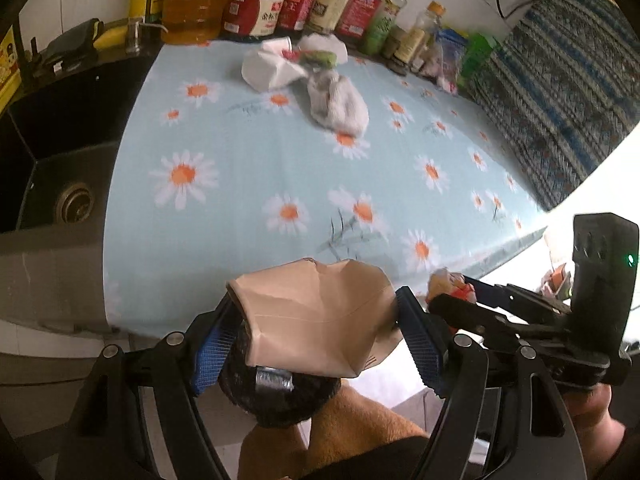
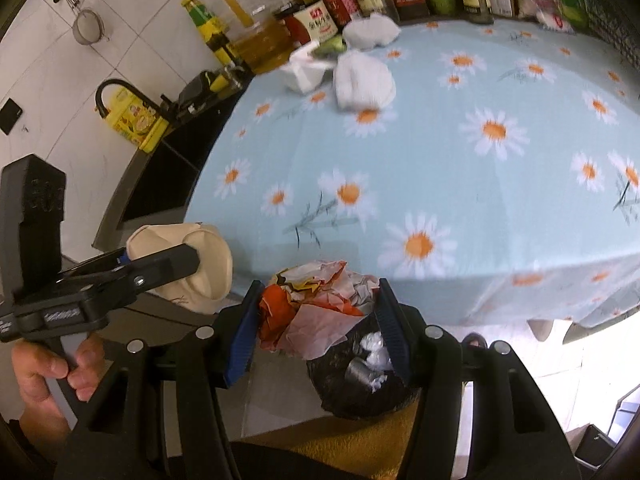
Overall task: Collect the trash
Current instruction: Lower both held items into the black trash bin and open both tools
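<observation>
Daisy tablecloth (image 1: 248, 208); 2 grippers, trash-laden.

Both grippers are black, with blue ribbed pads (image 1: 420, 340) and silver screws (image 2: 205, 333); a bare-skinned hand (image 2: 48, 376) shows at lower left.

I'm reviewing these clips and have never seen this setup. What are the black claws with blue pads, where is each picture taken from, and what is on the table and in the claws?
No robot here: a person holds a two-finger gripper in each hand, each with a fisheye camera looking along its fingers. The left gripper is shut on a crumpled brown paper bag. The right gripper is shut on crumpled orange and pink wrappers. Both hang past the table's near edge, over a black trash bag. Each view also shows the other gripper from the side. On the daisy tablecloth, white crumpled trash lies near the far edge, in front of bottles. A dark sink sits to the left.
</observation>
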The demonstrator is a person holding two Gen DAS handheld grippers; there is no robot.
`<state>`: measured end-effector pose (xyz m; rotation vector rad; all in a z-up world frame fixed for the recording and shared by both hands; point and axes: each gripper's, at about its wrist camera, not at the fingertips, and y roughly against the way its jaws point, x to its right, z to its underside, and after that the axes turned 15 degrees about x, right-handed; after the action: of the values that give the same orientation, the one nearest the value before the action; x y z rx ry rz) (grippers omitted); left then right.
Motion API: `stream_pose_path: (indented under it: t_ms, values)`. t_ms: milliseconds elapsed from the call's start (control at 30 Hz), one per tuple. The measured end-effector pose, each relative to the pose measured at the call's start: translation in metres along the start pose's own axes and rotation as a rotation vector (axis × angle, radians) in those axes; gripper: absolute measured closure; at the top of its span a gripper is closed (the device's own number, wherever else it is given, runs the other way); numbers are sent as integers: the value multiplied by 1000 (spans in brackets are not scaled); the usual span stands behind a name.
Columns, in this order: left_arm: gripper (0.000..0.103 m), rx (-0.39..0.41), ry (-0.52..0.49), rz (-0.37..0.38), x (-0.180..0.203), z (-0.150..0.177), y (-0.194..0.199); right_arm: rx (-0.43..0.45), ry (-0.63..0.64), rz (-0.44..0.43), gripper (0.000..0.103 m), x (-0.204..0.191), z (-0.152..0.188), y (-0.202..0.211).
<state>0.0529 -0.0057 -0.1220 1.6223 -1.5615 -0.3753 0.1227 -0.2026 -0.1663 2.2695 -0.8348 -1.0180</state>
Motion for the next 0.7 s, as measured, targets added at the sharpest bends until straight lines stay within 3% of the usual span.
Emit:
stream_pose_path:
  t_ms: [367, 700]
  values:
    - [28, -167, 30, -22, -16, 71, -23, -133, -3, -9, 47, 26, 63, -32]
    - [28, -338, 80, -34, -45, 137, -83, -295, 10, 41, 46, 56, 135, -99]
